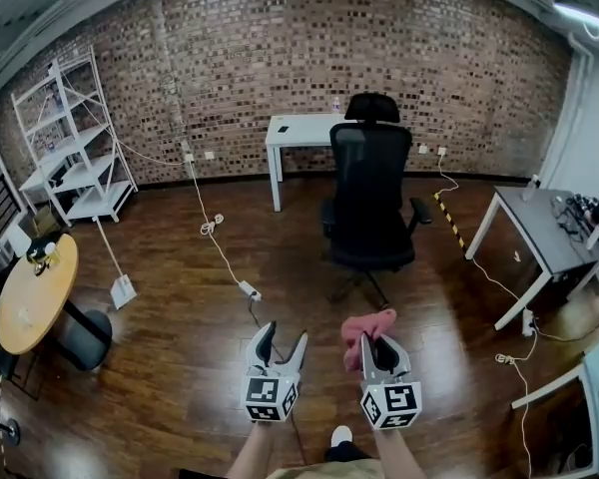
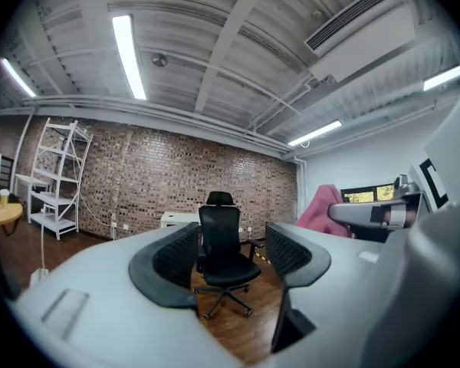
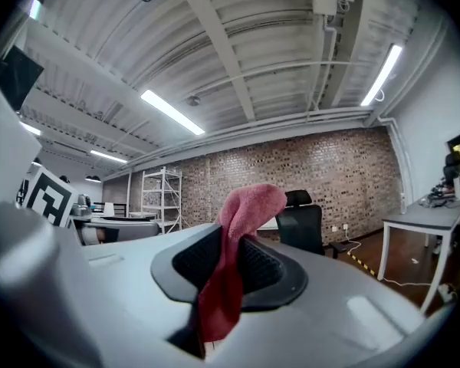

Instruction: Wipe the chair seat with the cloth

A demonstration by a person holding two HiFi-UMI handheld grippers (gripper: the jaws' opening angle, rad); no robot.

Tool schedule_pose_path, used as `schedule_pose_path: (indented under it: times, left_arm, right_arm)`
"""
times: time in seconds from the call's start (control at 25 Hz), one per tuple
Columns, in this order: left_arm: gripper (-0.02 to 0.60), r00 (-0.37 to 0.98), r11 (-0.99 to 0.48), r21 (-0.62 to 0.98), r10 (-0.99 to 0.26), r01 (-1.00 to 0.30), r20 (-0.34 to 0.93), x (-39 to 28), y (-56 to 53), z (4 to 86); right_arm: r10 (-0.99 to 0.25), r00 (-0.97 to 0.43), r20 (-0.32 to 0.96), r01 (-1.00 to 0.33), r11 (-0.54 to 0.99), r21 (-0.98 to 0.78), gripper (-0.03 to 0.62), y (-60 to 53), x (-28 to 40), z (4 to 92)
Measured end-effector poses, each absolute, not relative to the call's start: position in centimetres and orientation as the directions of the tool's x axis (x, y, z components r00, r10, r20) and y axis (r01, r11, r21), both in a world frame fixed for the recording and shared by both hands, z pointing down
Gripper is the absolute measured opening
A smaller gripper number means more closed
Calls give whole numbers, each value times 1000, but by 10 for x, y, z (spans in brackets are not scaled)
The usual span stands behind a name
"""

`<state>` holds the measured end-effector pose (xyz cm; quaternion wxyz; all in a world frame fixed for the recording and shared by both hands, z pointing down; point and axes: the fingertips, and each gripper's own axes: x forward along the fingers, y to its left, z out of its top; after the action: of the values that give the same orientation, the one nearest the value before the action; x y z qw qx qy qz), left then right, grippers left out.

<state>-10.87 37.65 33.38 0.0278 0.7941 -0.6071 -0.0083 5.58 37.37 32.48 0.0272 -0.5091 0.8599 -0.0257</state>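
A black office chair (image 1: 367,206) with a headrest stands on the wood floor some way ahead of both grippers, its back turned toward me. In the left gripper view the chair (image 2: 221,253) shows between the jaws, far off. My right gripper (image 1: 376,345) is shut on a pink-red cloth (image 1: 365,327), which bunches above the jaws. In the right gripper view the cloth (image 3: 234,263) hangs pinched between the pads, with the chair (image 3: 300,225) behind it. My left gripper (image 1: 280,342) is open and holds nothing.
A white desk (image 1: 298,138) stands behind the chair by the brick wall. A grey table (image 1: 547,238) is at the right, a round wooden table (image 1: 35,292) at the left, white shelves (image 1: 72,138) at the back left. Cables and a power strip (image 1: 248,289) lie on the floor.
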Motion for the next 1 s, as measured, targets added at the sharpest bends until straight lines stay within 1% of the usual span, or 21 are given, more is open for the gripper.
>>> schedule_pose_path:
  times: [0.12,0.24,0.4,0.48,0.68,0.84,1.0]
  left_arm:
    - [258,271,-270,61,-962,-961,16,-81,337,330]
    - [258,286,-284,60,-958,-957,18,-54,307,332]
    - [258,317,-314,47,-946,-948,70,-27,278,345]
    - [258,308,-304,54,-947,-951,94,-26,266,354]
    - [258,298,-290,79,-948,-954,115,-33,222,366]
    - [258,372,-364,81,-921,-928,114,-14,173,370]
    - [258,432,-428,70,-900,-901,62,-7,110,358]
  right_arm:
    - [-873,-487,-31,-870,488,-76,66,335,76,323]
    - [-889,-457,-22,-883,457,-105,66,301,110,331]
    - [-916,-399,24,-905,390,-169,66,263,150,352]
    - [-920,-388,46,-909,374,-184,66,251,162,360]
    - [-926,-373,60,-918,358,-172,66,219,170,365]
    - [-942,-326,81,-934,307,-183,66,177,178,376]
    - [-953,-295,66,-946,281,-160,66,122,173,369]
